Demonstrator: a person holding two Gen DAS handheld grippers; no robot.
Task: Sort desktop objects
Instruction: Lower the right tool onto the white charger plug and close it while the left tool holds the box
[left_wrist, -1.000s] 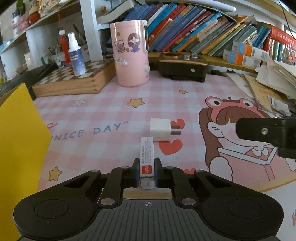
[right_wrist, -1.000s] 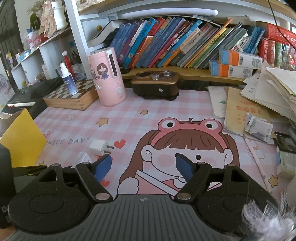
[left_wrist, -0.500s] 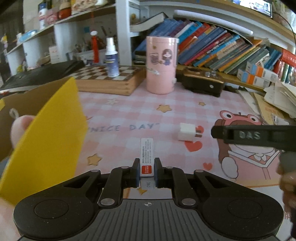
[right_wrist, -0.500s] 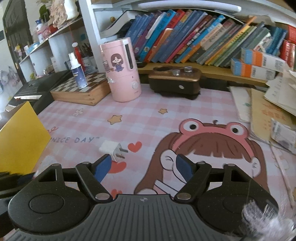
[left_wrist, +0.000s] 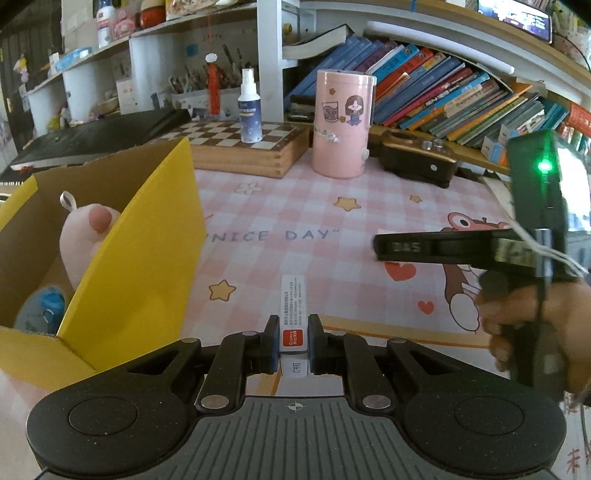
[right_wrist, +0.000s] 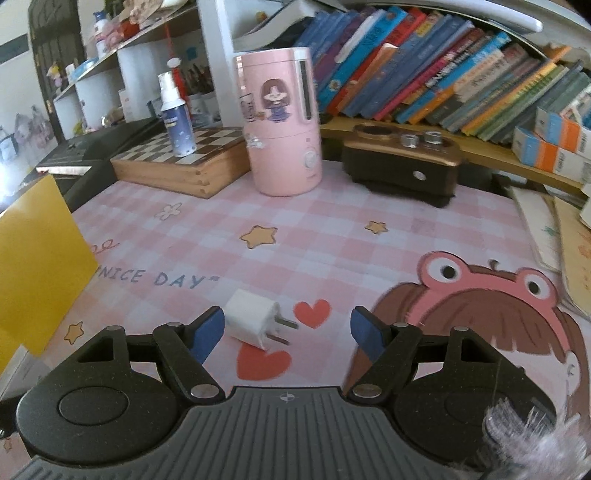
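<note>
Left gripper (left_wrist: 292, 345): jaws closed on a small white staple box (left_wrist: 293, 314) with a red label, held lengthwise between the pads, pointing away from the camera, above the pink checked desk mat (left_wrist: 295, 221). Just left of it, an open cardboard box with yellow flaps (left_wrist: 140, 258). Inside the box: a pink plush toy (left_wrist: 86, 240) and a blue-and-white item (left_wrist: 42, 308), too blurred to identify.

Right gripper (right_wrist: 287, 328): jaws spread wide, nothing between the pads. A white plug charger (right_wrist: 251, 323) lies on its side on the mat just beyond the left blue pad, prongs pointing right toward a red heart print. Seen from the left wrist view, the right gripper hangs to the right, over the mat, with the person's right hand (left_wrist: 528, 325) on its handle and a green light lit on its body.

Farther out: a pink cylindrical container with a cartoon girl (right_wrist: 282, 129) stands upright at the far side of the mat. Left of it, a wooden chessboard box (right_wrist: 181, 158) with a spray bottle (right_wrist: 177, 114) standing on top. Right of the pink container, a brown and gold device (right_wrist: 402, 162). Behind these, a shelf of leaning books (right_wrist: 424, 66). Loose papers (right_wrist: 554, 229) at the far right edge.
</note>
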